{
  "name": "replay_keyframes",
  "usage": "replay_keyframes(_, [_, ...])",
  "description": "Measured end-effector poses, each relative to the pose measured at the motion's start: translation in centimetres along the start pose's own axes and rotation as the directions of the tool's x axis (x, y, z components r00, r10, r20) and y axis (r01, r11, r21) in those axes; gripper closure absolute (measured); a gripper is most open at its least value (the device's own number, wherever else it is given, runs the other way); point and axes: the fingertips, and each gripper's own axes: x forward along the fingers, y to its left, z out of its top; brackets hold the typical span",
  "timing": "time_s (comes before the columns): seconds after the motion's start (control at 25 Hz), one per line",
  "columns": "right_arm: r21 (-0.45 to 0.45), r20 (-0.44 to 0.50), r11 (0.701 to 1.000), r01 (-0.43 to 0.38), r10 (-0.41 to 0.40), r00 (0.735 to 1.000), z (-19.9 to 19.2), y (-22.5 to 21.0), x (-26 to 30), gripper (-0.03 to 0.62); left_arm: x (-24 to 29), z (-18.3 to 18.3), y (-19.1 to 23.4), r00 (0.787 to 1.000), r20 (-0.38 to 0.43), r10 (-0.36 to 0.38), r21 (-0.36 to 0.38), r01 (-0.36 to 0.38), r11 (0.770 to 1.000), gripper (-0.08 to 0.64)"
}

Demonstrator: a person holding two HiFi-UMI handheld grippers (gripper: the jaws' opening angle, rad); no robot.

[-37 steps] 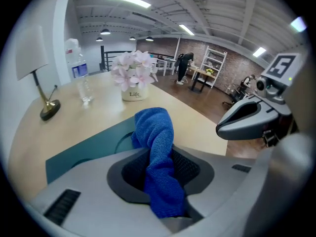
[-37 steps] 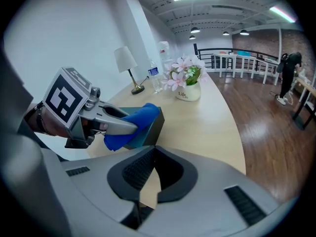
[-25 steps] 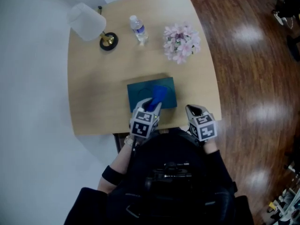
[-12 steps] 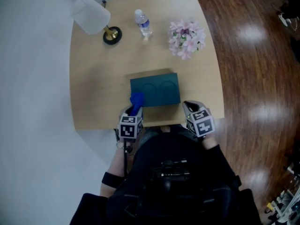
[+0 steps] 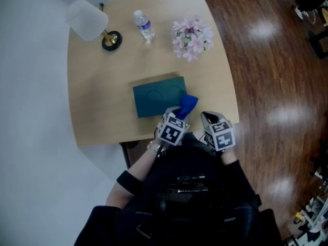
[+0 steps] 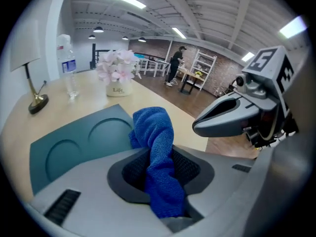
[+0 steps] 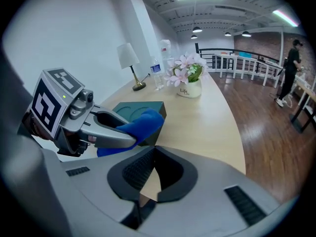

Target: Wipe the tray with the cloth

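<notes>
The dark teal tray [image 5: 154, 97] with two round hollows lies near the table's front edge. My left gripper [image 5: 180, 115] is shut on a blue cloth [image 5: 188, 104], which hangs over the tray's near right corner. In the left gripper view the cloth [image 6: 154, 127] stands bunched between the pads, with the tray [image 6: 69, 144] to its left. My right gripper [image 5: 208, 118] hovers just right of the left one, over the table's front edge, its pads [image 7: 140, 168] meeting at the tips with nothing between them. The right gripper view shows the cloth [image 7: 144, 124] against the tray [image 7: 140, 107].
At the table's far side stand a white-shaded lamp [image 5: 87, 20], a water bottle [image 5: 144, 25] and a pot of pink flowers [image 5: 190, 37]. Wooden floor [image 5: 277, 86] lies to the right of the table. A person [image 6: 176, 65] stands far off in the room.
My left gripper carried the cloth from the tray's middle to its near left corner, then swept right to the near right corner. The right gripper has stayed almost still.
</notes>
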Motion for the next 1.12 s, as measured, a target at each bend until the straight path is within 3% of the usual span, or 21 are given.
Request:
replay_keyframes(0.24, [0.020,0.008,0.999,0.051,-0.051,0.999,0.2,-1.2,-1.3,0.584,3.0,2.0,-2.2,0.997,-0.008,-0.077,0.045,0.077,0.996,0.439])
replay_keyframes(0.4, [0.028,0.033,0.997,0.079,-0.080,0.996,1.5,-1.8,-1.5,0.584,1.0,3.4,-1.3,0.993,0.058,-0.102,0.000,0.102,0.995,0.439])
replay_keyframes(0.48, [0.014,0.046,0.998,0.063,-0.064,0.997,2.5,-1.2,-1.1,0.584,-2.4,3.8,0.4,0.989,0.122,-0.080,-0.027,0.084,0.996,0.439])
replay_keyframes(0.6, [-0.043,0.051,0.999,-0.010,0.012,0.999,3.9,1.3,0.2,0.584,-8.4,2.3,5.1,0.982,0.182,0.041,-0.090,-0.025,0.996,0.439])
replay_keyframes(0.72, [-0.109,0.026,0.992,-0.066,0.070,0.997,5.0,4.1,2.3,0.584,-13.0,-1.9,11.1,0.965,0.172,0.198,-0.211,-0.160,0.964,0.439])
replay_keyframes(0.84, [-0.157,0.000,0.984,-0.090,0.091,0.996,6.1,6.0,4.0,0.584,-15.3,-6.2,15.5,0.951,0.123,0.284,-0.329,-0.231,0.916,0.439])
replay_keyframes(0.96, [-0.175,-0.025,0.980,-0.093,0.090,0.996,6.6,7.1,5.2,0.584,-15.9,-8.2,17.8,0.944,0.108,0.311,-0.388,-0.248,0.888,0.439])
replay_keyframes(1.12, [-0.207,-0.069,0.974,-0.091,0.078,0.995,6.4,8.0,6.5,0.584,-14.4,-8.4,21.7,0.940,0.132,0.316,-0.487,-0.216,0.846,0.439])
